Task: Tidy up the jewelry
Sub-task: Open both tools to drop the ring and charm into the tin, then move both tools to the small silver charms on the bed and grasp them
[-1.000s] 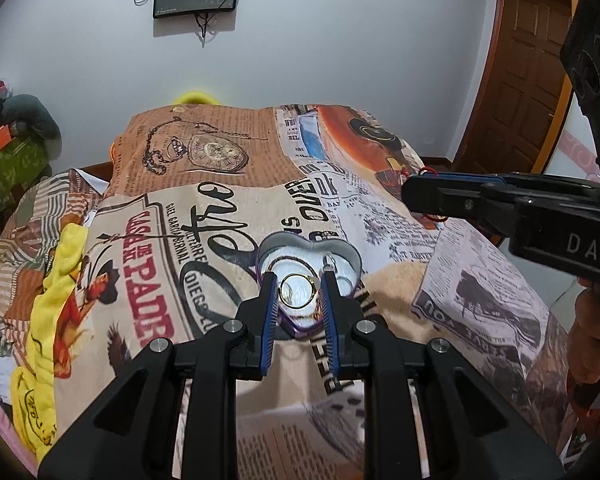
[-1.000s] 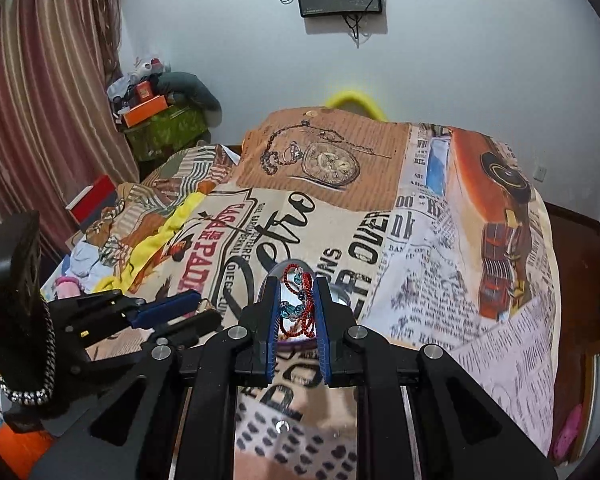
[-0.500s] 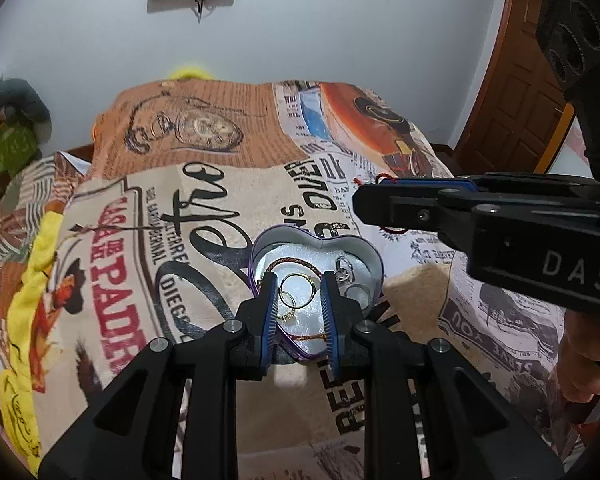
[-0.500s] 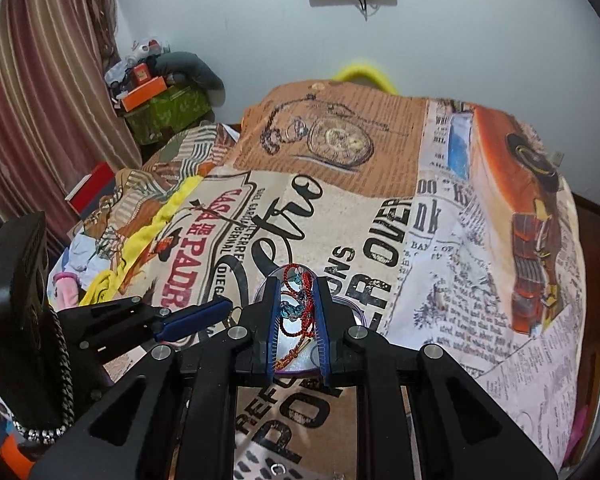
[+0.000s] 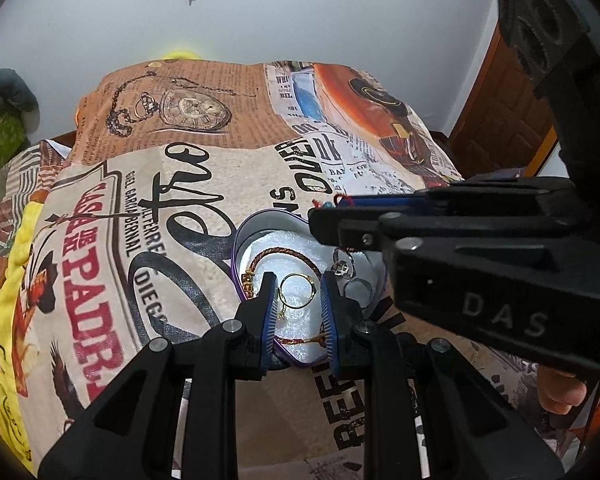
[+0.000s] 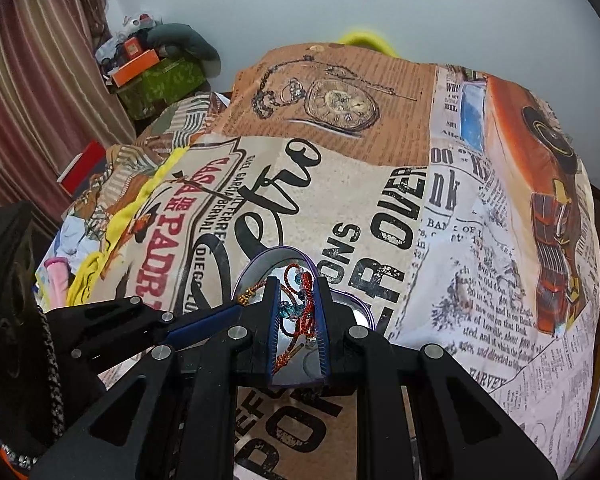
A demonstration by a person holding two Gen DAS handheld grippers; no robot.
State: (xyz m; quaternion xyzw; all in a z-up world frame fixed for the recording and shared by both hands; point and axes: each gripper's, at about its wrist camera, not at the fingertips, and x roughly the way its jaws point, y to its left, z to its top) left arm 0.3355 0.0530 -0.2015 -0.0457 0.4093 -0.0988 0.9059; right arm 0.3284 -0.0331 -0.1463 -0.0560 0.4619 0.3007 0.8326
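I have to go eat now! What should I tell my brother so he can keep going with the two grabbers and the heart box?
Left gripper: closed on a gold ring, held over the heart box on the bedspread.
Right gripper: closed on a red cord bracelet with blue beads, also over the box.
Already in the box: a brown braided bracelet and silver rings.
Left to do: lower both pieces in, open the jaws, pull back. No lid is in view.
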